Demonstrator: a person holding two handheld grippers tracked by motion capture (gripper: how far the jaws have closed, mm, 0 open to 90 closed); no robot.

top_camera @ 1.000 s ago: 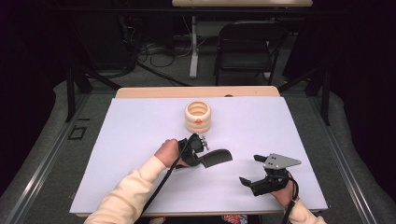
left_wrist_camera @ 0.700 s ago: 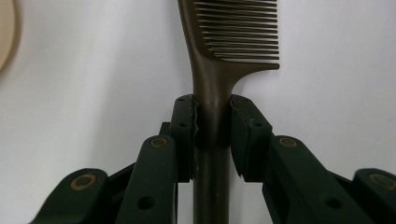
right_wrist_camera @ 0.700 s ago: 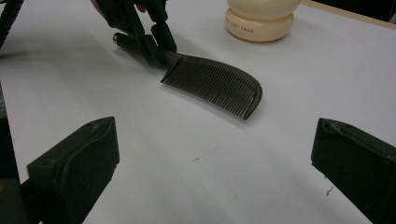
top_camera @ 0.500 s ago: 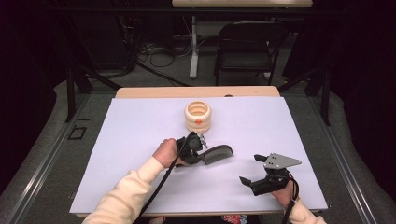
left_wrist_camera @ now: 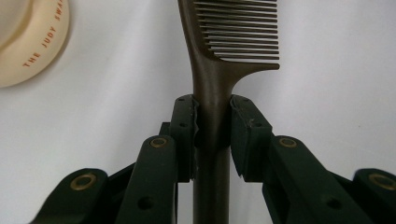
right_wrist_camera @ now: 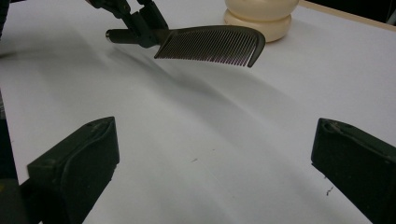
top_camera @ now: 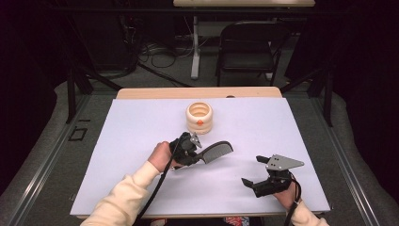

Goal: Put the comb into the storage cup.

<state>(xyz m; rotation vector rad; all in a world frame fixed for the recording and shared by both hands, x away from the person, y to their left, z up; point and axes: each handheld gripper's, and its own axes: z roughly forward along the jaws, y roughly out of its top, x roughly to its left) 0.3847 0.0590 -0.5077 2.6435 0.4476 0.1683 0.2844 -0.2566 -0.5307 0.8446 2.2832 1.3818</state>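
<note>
The left hand-held gripper [top_camera: 196, 151] pinches the dark comb [top_camera: 217, 152] by its handle, pads pressed on both sides, and the comb hangs just above the white desk [top_camera: 131, 136], teeth pointing down. Near it stands a cream ribbed holder [top_camera: 199, 117]. The right hand-held gripper [top_camera: 254, 170] rests well apart, jaws spread wide with nothing between them.
</note>
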